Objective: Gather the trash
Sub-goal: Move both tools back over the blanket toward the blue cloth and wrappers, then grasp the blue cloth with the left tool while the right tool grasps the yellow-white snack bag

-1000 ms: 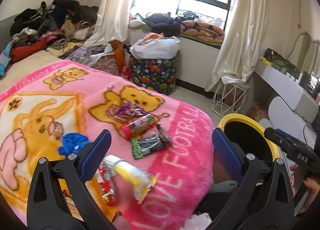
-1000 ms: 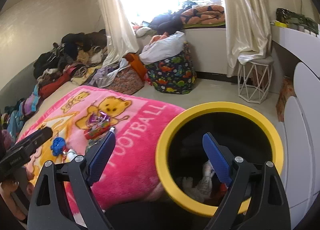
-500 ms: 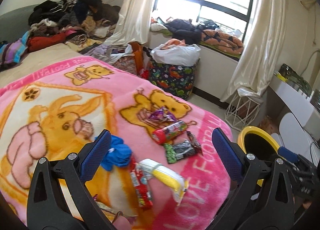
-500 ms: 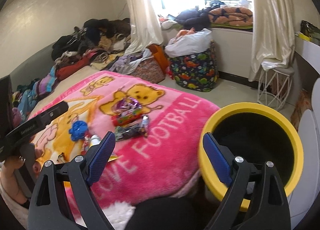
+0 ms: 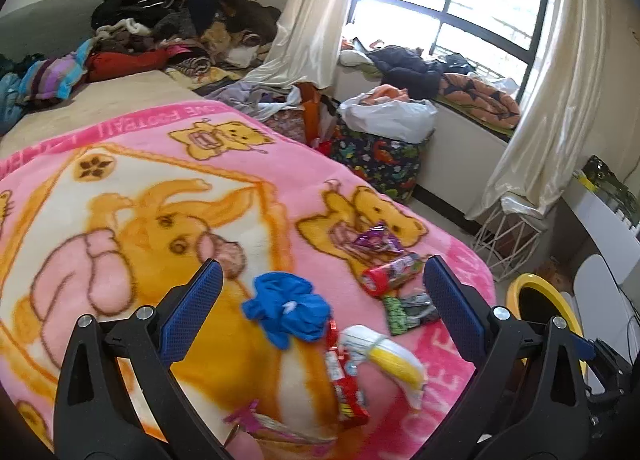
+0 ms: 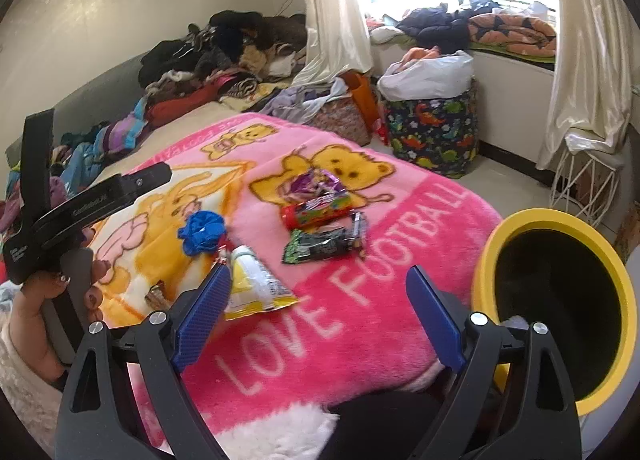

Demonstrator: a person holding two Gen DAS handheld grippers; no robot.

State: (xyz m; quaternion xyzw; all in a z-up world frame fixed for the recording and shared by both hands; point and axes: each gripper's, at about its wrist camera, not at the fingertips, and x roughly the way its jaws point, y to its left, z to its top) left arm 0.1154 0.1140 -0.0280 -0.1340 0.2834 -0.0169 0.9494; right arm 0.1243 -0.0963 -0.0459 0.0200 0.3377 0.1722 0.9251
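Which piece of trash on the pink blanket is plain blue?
The crumpled blue plastic wad beside the yellow-and-white wrapper. Every other piece is a printed snack wrapper; this one has no printing.

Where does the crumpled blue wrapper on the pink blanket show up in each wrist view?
Left wrist view: the blue wrapper lies low in the centre, just right of the left pad.
Right wrist view: the blue wrapper lies left of centre, above the left pad.
Shared landmark: the red candy tube lies to its right in both views.
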